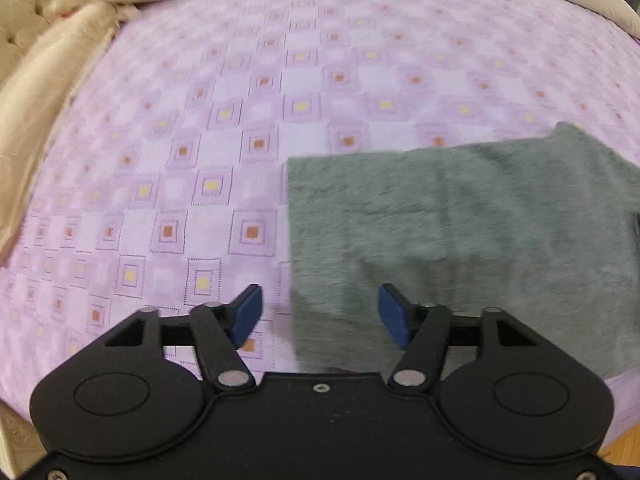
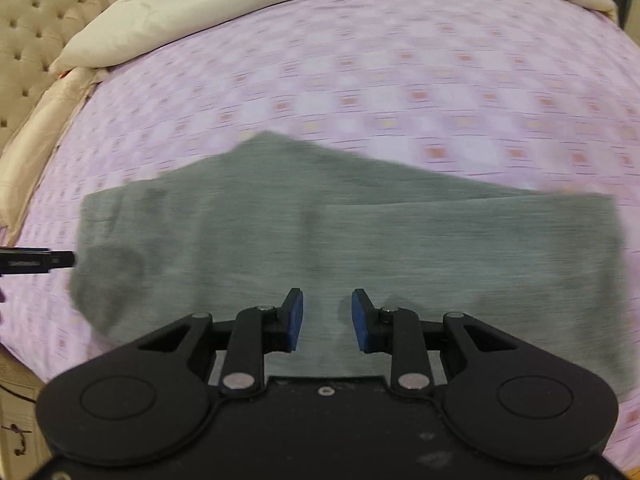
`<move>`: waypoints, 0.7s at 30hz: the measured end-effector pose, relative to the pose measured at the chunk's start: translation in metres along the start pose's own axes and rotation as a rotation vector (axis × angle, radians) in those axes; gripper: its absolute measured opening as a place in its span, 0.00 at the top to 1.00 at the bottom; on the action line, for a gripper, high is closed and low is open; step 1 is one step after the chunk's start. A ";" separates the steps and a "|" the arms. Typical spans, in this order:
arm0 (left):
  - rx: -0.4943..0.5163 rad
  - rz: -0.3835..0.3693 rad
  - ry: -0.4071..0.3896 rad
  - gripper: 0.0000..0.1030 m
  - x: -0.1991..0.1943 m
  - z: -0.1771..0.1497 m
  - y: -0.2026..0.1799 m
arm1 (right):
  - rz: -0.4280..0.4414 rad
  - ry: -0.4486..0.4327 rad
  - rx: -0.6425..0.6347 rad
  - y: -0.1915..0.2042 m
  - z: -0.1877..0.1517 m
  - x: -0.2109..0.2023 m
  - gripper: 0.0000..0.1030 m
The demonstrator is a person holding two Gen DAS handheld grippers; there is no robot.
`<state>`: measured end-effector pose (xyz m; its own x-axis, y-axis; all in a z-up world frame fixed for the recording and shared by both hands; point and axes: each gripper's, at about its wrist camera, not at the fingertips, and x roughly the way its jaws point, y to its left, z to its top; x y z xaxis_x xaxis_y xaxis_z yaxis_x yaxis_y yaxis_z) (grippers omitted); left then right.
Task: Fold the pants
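The grey pants (image 1: pixel 460 232) lie folded flat on the lilac patterned bedspread (image 1: pixel 240 100). In the left wrist view they fill the right half, and their left edge runs between my fingers. My left gripper (image 1: pixel 320 314) is open and empty above that edge. In the right wrist view the pants (image 2: pixel 340 240) spread across the middle, one layer lying over another. My right gripper (image 2: pixel 327 320) is open and empty above their near part. The tip of the left gripper (image 2: pixel 36 261) shows at the far left edge.
A cream duvet (image 2: pixel 240 4) is bunched along the far side of the bed and down the left (image 1: pixel 48 92). A tufted beige headboard (image 2: pixel 28 40) stands at the left. The bedspread (image 2: pixel 400 80) lies beyond the pants. Wooden floor (image 1: pixel 624 448) shows at the bottom right.
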<state>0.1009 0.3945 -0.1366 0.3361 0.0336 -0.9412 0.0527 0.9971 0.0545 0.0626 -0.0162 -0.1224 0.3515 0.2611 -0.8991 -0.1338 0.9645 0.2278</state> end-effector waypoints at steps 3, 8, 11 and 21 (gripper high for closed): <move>0.032 -0.161 0.108 0.31 0.029 -0.002 0.011 | -0.002 0.018 -0.022 0.032 0.000 0.007 0.72; 0.093 -0.319 0.177 0.05 0.049 -0.017 0.007 | -0.009 0.030 -0.017 0.066 -0.003 0.004 0.72; 0.139 -0.303 0.139 0.02 0.050 -0.022 -0.008 | -0.023 0.045 -0.018 0.074 -0.008 0.005 0.72; -0.077 -0.406 0.035 0.65 0.043 0.013 -0.012 | -0.061 0.001 0.020 0.078 -0.009 0.010 0.71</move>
<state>0.1272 0.3832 -0.1730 0.2704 -0.3628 -0.8918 0.1039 0.9319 -0.3476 0.0476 0.0610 -0.1174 0.3572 0.2020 -0.9119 -0.0937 0.9792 0.1801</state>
